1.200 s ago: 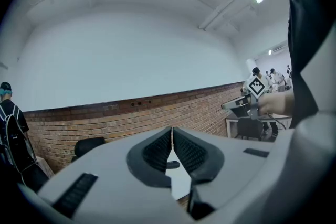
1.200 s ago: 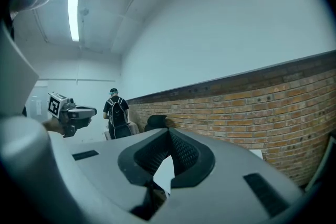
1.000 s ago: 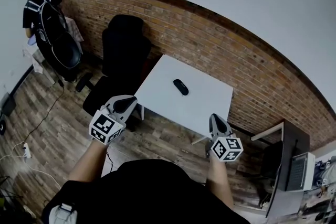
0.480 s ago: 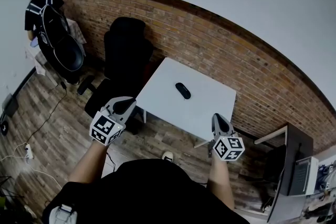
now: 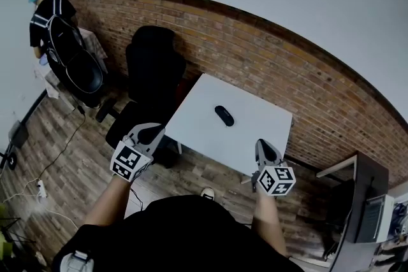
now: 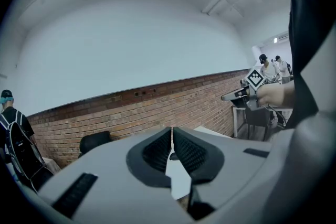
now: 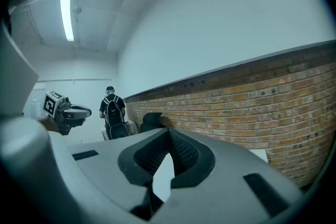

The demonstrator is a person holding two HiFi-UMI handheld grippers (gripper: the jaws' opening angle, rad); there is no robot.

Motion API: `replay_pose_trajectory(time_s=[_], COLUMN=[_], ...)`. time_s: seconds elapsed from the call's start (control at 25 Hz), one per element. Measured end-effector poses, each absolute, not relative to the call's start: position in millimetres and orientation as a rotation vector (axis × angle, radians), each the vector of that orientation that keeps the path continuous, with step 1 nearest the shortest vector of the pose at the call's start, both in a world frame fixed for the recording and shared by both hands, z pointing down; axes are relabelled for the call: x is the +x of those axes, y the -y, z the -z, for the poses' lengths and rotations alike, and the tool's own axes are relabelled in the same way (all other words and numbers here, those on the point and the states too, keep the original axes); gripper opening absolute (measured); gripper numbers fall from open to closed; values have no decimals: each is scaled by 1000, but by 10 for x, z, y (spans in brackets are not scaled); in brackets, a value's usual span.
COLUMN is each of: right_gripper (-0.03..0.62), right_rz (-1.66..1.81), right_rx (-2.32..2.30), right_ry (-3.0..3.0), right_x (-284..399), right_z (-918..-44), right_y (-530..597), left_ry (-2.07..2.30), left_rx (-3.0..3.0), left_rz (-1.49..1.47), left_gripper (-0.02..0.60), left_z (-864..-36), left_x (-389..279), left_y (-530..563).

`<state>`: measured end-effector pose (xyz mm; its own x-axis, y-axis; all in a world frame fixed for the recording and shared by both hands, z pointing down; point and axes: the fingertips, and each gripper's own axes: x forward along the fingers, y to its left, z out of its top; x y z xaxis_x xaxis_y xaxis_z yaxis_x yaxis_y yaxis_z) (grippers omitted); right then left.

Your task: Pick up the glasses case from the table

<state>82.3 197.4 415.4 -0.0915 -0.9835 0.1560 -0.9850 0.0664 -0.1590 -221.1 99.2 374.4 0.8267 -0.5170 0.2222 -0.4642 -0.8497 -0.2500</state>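
"Starting at the jaws, what is the left gripper [image 6: 171, 132] doing?"

"Its grey jaws are closed tip to tip. Only a thin slit shows between the ribbed black pads, and nothing is in them. The right gripper [image 7: 168, 135] is the same, with its jaws together and empty."

"And the case?"

"The dark oval glasses case [image 5: 224, 115] lies flat near the middle of the white rectangular table [image 5: 194, 119], alone on the bare top. It is well apart from both grippers. From the head view, each one is held out level over the floor, short of the table's near edge. The left is by the near left corner and the right by the near right corner."

"What's round the table?"

"Its far edge stands close to a long red brick wall [image 5: 268, 60], with plain white wall above. A black high-backed office chair [image 5: 153, 64] stands just beside the table's left end. The brown wood-plank floor [image 5: 60, 150] has cables trailing across it at the left. Far off in that corner a person with a black backpack [image 5: 50, 19] faces away. At the right edge there is a dark desk [image 5: 364, 197] with clutter I can't make out. A strip light [image 7: 66, 16] glows on the ceiling."
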Motion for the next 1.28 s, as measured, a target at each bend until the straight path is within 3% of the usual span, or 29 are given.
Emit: replay_pose_trajectory(time_s=[1.28], right_gripper=[17], right_rz=[-405], right_rx=[2043], right_ry=[2287], right_x=[1457], right_z=[-4354], right_y=[-1187], left_ry=[-813], left_rx=[-2846], left_rz=[529], left_gripper=[20], left_z=[-4081], left_x=[-1635], left_y=[-292])
